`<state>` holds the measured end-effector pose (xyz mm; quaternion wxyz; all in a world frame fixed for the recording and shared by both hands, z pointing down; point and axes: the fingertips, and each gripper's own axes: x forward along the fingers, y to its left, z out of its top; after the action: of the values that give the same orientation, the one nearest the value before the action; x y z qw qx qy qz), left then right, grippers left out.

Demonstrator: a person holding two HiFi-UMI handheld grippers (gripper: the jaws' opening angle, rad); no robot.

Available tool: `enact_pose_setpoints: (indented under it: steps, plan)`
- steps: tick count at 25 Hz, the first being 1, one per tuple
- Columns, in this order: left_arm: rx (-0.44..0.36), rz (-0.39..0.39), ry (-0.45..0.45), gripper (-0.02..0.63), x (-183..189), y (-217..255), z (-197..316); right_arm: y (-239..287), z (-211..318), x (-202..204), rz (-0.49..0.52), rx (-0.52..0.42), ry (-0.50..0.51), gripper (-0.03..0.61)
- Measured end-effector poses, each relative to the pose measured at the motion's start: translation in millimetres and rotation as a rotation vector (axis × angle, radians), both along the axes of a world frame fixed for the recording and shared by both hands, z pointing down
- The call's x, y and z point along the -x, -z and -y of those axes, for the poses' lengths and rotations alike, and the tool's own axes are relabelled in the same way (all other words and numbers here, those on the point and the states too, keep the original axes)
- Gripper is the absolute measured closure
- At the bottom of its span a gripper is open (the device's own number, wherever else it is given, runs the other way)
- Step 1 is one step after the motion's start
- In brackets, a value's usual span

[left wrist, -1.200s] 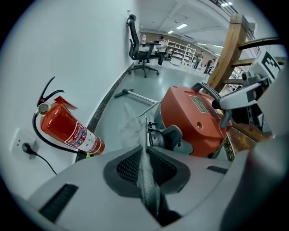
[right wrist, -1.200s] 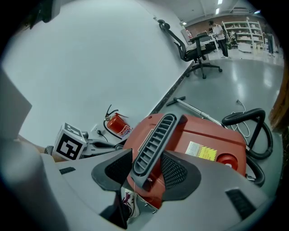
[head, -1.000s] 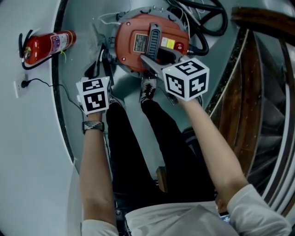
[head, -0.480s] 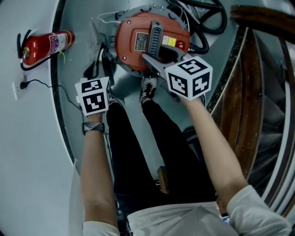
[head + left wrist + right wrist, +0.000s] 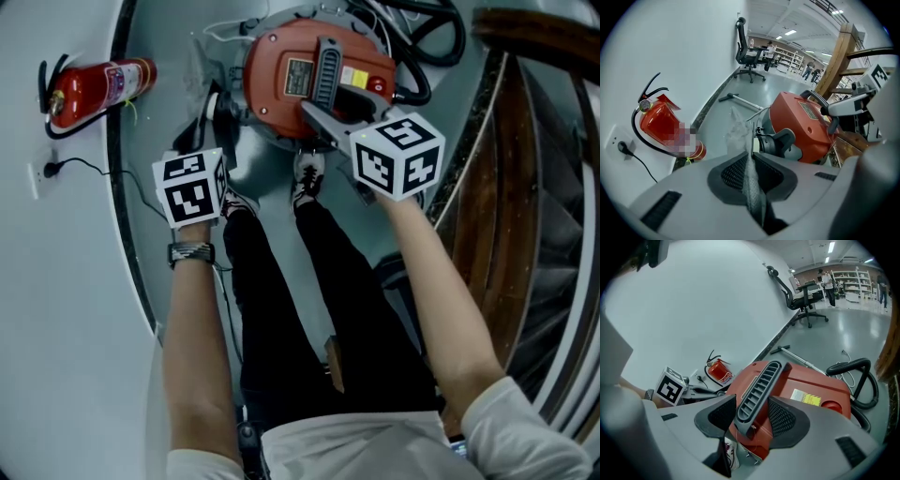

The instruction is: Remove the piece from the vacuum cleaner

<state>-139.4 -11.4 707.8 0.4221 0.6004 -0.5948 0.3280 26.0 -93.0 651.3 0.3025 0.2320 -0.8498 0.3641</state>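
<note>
We see the orange-red round vacuum cleaner standing on the grey floor, just ahead of both tools and below them. The right hand-held gripper hangs over its top, released. Its jaws have just been opening, and the dark grey ribbed carrying handle sits between them with a gap on the right-hand side, so the pads do not squeeze it.

The left hand-held gripper is clenched on a thin pale translucent strip, which rises crinkled past its tips (what the strip belongs to, we cannot tell). Just beyond those tips and a little to their right lies the dark grey hose socket on the cleaner's side.

Well off to the left of the left hand-held gripper, a red fire extinguisher lies against the white wall. A black corrugated hose loops on the floor beyond the right hand-held gripper, past the cleaner.
</note>
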Motion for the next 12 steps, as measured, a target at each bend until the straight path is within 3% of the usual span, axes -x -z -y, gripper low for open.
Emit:
enact_pose_setpoints:
  steps: [6, 12]
  plan:
    - [-0.012, -0.047, 0.067, 0.583, 3.1, -0.7, -1.4, 1.4, 1.7, 0.0, -0.01, -0.031, 0.003, 0.371]
    - [-0.024, -0.05, 0.068, 0.583, 3.9, -2.4, -1.4, 1.8, 1.9, 0.0, 0.0, -0.034, -0.02, 0.371]
